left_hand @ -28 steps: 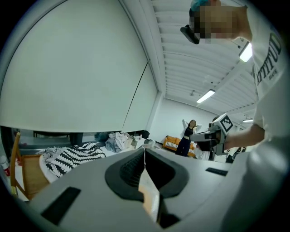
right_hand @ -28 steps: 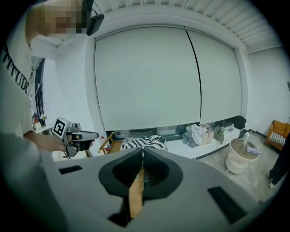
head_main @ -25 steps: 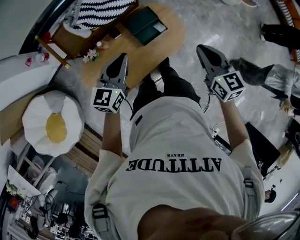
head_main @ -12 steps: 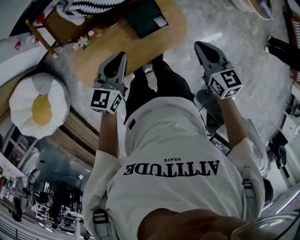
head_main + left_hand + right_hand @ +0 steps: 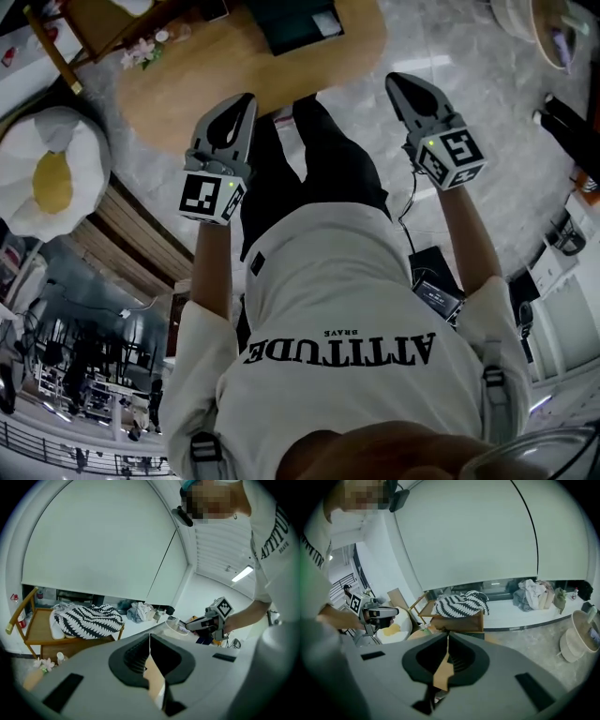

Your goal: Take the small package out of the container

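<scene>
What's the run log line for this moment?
stage: before reach | left grey two-jaw gripper: shut, empty | right grey two-jaw gripper: shut, empty | dark green flat box: on light wooden table, untouched

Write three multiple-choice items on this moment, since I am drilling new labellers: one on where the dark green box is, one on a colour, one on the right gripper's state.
1. Where is the dark green box?
A. on the wooden table
B. on the floor
C. between a gripper's jaws

2. What colour is the middle of the white cushion?
A. red
B. yellow
C. blue

3. How do the jaws of the right gripper stand?
A. wide apart
B. closed on a package
C. together, nothing between them

Answers:
1 A: the box lies on the tabletop ahead of both grippers.
2 B: a yellow patch like a yolk sits at its centre.
3 C: the right gripper view shows the jaw tips meeting with nothing held.
</scene>
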